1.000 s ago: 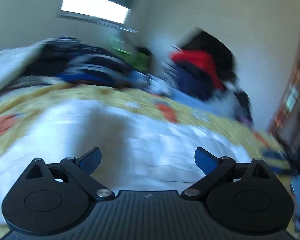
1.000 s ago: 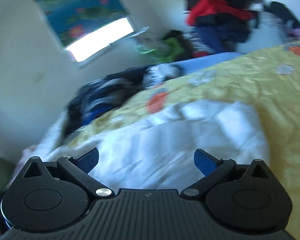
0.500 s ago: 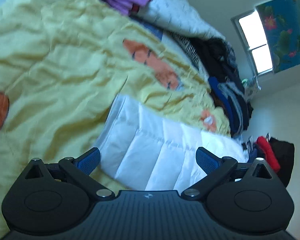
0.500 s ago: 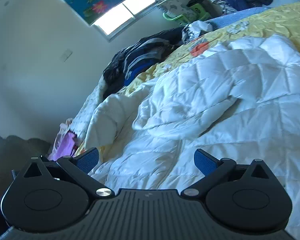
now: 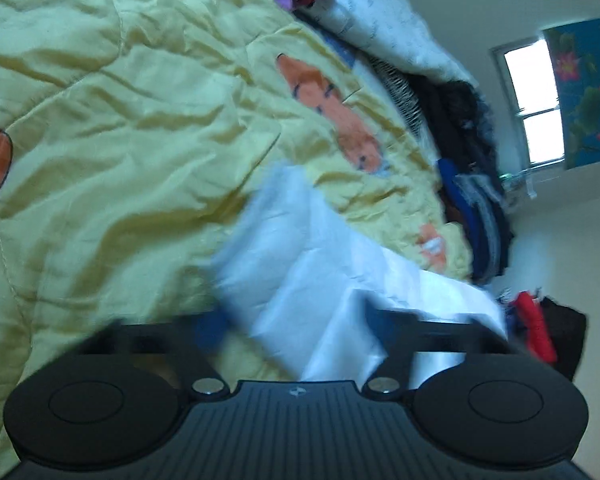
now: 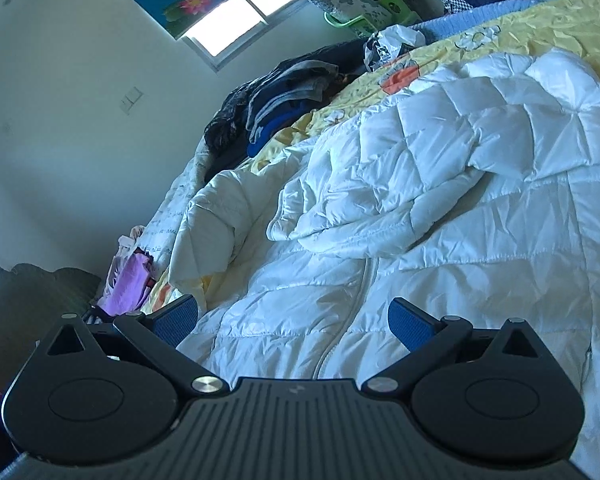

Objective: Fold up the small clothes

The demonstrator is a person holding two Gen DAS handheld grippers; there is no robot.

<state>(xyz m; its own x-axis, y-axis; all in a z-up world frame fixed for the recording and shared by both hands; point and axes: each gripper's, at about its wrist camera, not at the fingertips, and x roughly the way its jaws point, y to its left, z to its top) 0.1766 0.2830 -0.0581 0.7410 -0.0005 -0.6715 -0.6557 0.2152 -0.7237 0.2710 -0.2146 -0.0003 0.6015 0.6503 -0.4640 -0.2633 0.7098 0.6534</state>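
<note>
The white quilted jacket point(image 6: 440, 208) lies spread across the yellow bedspread point(image 5: 120, 128) on the bed, one sleeve folded over its front. The left gripper point(image 5: 296, 320) has just been closing its fingers on the jacket's corner, white fabric bunched between them, though blur hides whether they truly pinch it. The right gripper point(image 6: 294, 322) hovers low over the zipped front, fingers spread wide.
</note>
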